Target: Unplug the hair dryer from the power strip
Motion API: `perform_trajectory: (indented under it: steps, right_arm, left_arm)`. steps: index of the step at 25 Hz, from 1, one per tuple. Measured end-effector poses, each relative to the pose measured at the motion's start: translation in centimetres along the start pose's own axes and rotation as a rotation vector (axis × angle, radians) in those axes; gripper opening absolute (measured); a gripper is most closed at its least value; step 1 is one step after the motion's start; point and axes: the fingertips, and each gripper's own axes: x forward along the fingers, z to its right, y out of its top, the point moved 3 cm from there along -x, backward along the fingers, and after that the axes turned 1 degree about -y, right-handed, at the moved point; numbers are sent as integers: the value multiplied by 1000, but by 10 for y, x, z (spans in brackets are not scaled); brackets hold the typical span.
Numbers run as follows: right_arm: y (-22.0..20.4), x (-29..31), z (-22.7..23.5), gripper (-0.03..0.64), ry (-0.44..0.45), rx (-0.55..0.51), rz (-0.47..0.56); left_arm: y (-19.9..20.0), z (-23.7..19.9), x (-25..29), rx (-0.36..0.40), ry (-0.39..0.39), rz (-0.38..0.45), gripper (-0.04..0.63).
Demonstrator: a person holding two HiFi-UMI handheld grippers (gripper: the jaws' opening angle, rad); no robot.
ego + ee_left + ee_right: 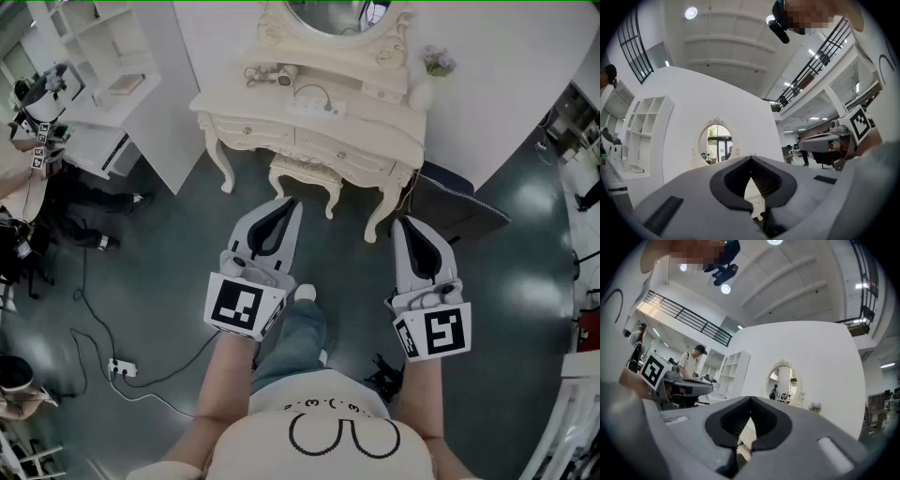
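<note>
left gripper (287, 204): jaws closed, empty | right gripper (405, 225): jaws closed, empty | hair dryer (270, 74): well ahead of both grippers on dressing table (361, 120), beside power strip (314, 107)

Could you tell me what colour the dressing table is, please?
Cream white; the dressing table shows best in the head view.

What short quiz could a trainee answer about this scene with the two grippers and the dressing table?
1. True or false: the left gripper holds the hair dryer.
2. Where does the hair dryer lie? A) on the dressing table B) on the floor C) on the stool
3. Fill in: the jaws of the right gripper are ____ (open or shut).

Key: 1 false; 2 A; 3 shut.
</note>
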Motion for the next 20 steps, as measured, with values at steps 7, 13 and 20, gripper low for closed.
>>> perform_trajectory:
  steps: [7, 13, 20]
  right_arm:
    - [-27, 45, 27, -2, -2, -2, -18]
    - [-46, 113, 54, -2, 19, -13, -35]
    - [-64, 213, 81, 4, 68, 8, -40]
  left_arm:
    - [-22, -35, 49, -6, 7, -5, -2]
    - [-42, -80, 109, -22, 9, -8, -2]
    - [-62, -146, 181, -31, 3, -14, -2]
